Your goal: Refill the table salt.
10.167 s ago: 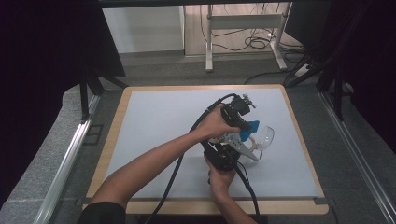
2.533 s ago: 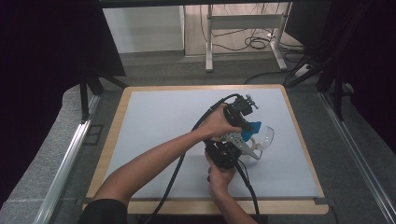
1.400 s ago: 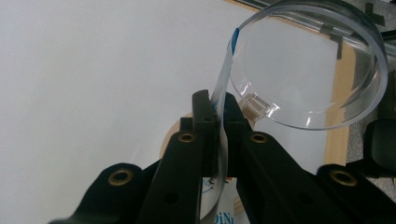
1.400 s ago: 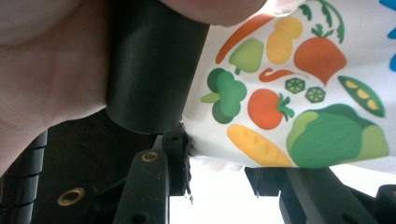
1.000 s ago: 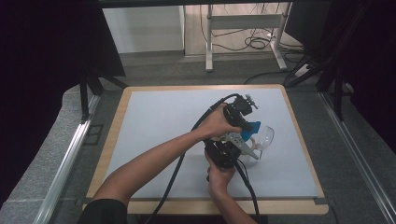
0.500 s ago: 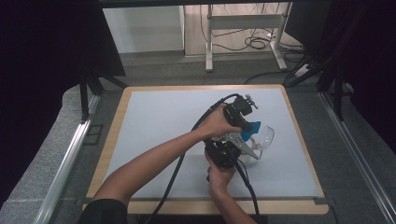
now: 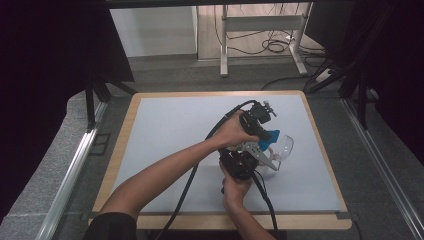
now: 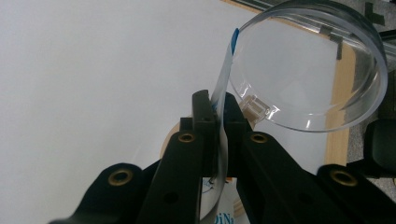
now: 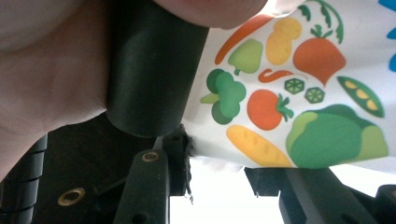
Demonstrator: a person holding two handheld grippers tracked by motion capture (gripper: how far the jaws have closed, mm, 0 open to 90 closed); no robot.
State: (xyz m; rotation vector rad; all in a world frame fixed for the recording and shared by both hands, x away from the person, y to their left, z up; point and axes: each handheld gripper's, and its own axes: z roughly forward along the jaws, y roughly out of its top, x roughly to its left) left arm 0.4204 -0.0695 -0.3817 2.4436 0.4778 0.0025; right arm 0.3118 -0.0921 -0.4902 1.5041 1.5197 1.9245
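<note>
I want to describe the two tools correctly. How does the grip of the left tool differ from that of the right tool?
The left tool is shut flat on a thin printed packet; the right tool stands wider, with the packet's vegetable print above it. The left tool's view looks onto a clear round lid; the right tool's view does not.

Surface (image 7: 165, 130) bare to my left, far side and near edge; free passage there; my right side crowded: clear lid (image 7: 281, 148) standing just beyond my two grippers, printed pouch (image 9: 299, 88) close across my right fingers; cables trail toward me.
</note>
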